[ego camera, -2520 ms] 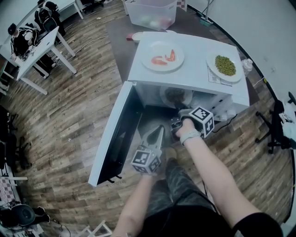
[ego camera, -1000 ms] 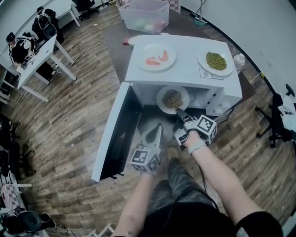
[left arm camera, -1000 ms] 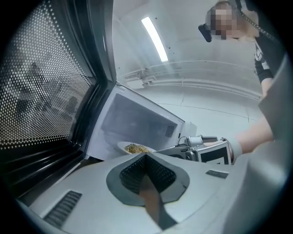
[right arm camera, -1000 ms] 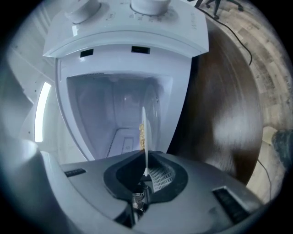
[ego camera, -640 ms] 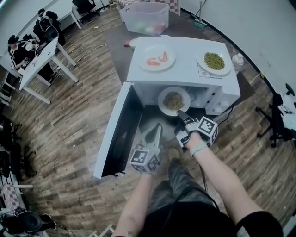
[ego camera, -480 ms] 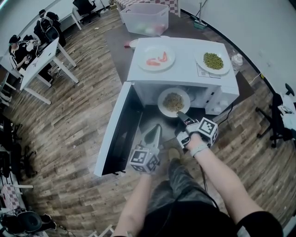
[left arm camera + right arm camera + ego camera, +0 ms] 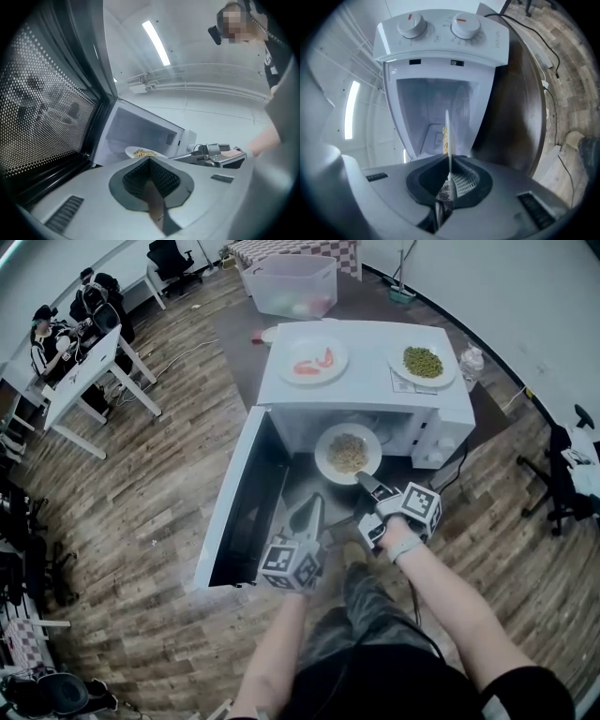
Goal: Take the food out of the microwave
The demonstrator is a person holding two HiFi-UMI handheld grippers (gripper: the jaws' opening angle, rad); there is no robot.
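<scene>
Head view: right tongs have pulled the plate farther out.

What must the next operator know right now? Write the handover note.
Right hand-held gripper: shut on the near rim of the plate of food.
Left hand-held gripper: jaws together, empty, beside the open door.
Things: the plate is at the mouth of the microwave, partly out of the cavity. The shrimp plate and peas plate sit on top.
Done: door open, plate gripped.
Left: draw the plate clear and set it down, probably on top between the other two.
</scene>
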